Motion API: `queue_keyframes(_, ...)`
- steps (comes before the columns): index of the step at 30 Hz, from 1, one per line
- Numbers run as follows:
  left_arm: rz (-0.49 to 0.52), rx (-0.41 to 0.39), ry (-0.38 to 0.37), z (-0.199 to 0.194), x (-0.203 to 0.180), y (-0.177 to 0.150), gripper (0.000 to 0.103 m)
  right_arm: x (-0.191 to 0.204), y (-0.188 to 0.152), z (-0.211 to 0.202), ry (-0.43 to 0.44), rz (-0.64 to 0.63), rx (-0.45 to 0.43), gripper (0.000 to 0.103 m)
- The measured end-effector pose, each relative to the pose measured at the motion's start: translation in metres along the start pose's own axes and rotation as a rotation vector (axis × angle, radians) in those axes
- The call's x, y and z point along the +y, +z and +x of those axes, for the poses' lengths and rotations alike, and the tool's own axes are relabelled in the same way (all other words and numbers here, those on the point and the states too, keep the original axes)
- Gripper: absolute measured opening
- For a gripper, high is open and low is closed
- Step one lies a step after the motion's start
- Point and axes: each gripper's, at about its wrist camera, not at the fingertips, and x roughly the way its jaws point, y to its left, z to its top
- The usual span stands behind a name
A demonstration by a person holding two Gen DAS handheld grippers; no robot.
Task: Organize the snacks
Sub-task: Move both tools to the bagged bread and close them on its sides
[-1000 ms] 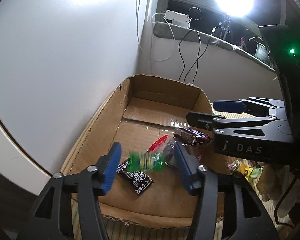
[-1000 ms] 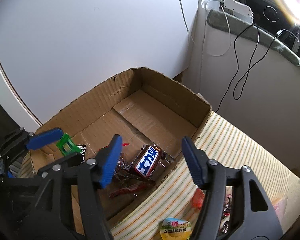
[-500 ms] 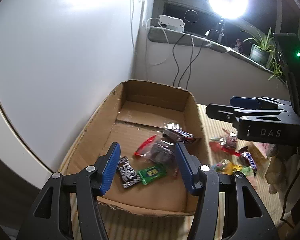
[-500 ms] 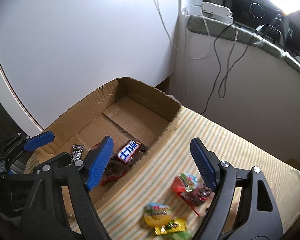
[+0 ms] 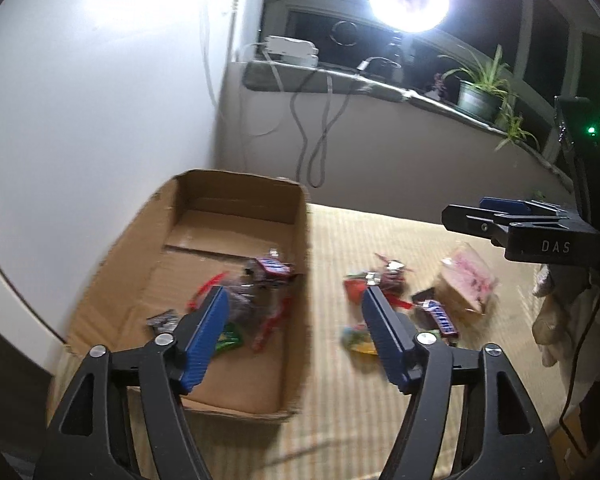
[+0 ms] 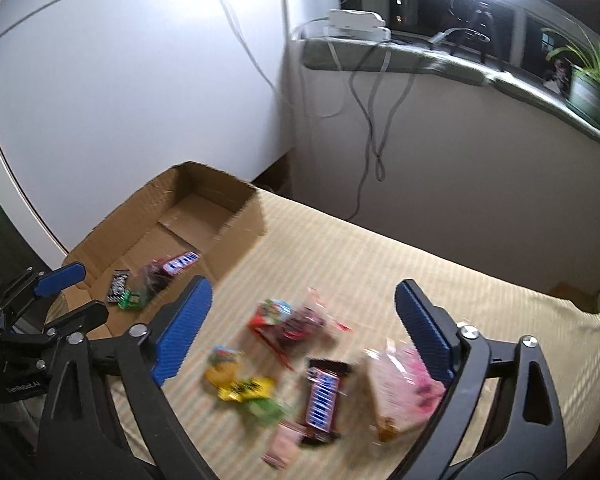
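Blue ribbed pads tip both black grippers; the left gripper (image 5: 294, 312) and right gripper (image 6: 302, 302) have just been opening and stand spread wide, nothing between them. "DAS" is moulded on the right one's frame. Loose crinkly snacks (image 6: 300, 364) lie mid striped mat (image 6: 380, 248), a chocolate bar (image 6: 322, 398) among them. Beyond, more wrappers (image 5: 256, 296) sit by the corrugated cardboard box's (image 5: 296, 216) right wall.

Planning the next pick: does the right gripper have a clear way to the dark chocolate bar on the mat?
Probably yes. The right gripper is open and empty, and the chocolate bar lies uncovered on the mat, though other snacks crowd it.
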Motion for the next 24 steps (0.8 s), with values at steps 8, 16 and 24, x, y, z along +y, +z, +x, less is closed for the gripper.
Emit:
queue_keyframes(8, 0.026, 0.042, -0.077, 0.015, -0.042, -0.004, 0.071, -0.062, -0.016, -0.005, -0.021, 0.070, 0.051, 0.100)
queue_keyframes(16, 0.044, 0.101, -0.177, 0.037, -0.086, -0.009, 0.071, -0.119, -0.028, 0.006, 0.017, 0.151, 0.124, 0.100)
queue_keyframes(24, 0.026, 0.180, -0.273, 0.067, -0.121, -0.014, 0.071, -0.156, -0.045, 0.035, 0.148, 0.238, 0.220, 0.100)
